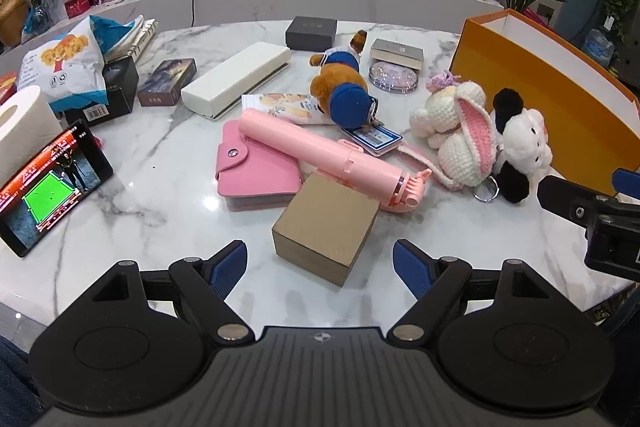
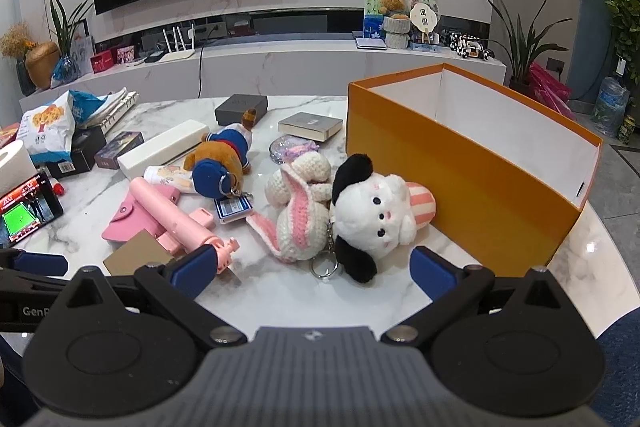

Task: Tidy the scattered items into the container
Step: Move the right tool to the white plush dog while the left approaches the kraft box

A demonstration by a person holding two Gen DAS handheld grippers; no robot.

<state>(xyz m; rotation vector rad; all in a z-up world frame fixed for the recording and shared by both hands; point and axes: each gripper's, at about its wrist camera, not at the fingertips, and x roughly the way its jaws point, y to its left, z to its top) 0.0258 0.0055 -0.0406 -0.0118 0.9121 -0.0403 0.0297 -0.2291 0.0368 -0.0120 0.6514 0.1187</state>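
My left gripper [image 1: 319,259] hangs wide open and empty, the tan box [image 1: 326,223] straight ahead between its fingers — corner-on, so I'd judge a slight wrist roll is needed. My right gripper [image 2: 312,267], also open, sits nearer the orange container [image 2: 472,163].

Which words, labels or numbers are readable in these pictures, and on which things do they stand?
"GenR", cut off at the picture's edge: on the left gripper, seen from the right wrist.
Too small or blurred to read: phone screen text, snack bag print, black box barcode label, blue card, dark box.
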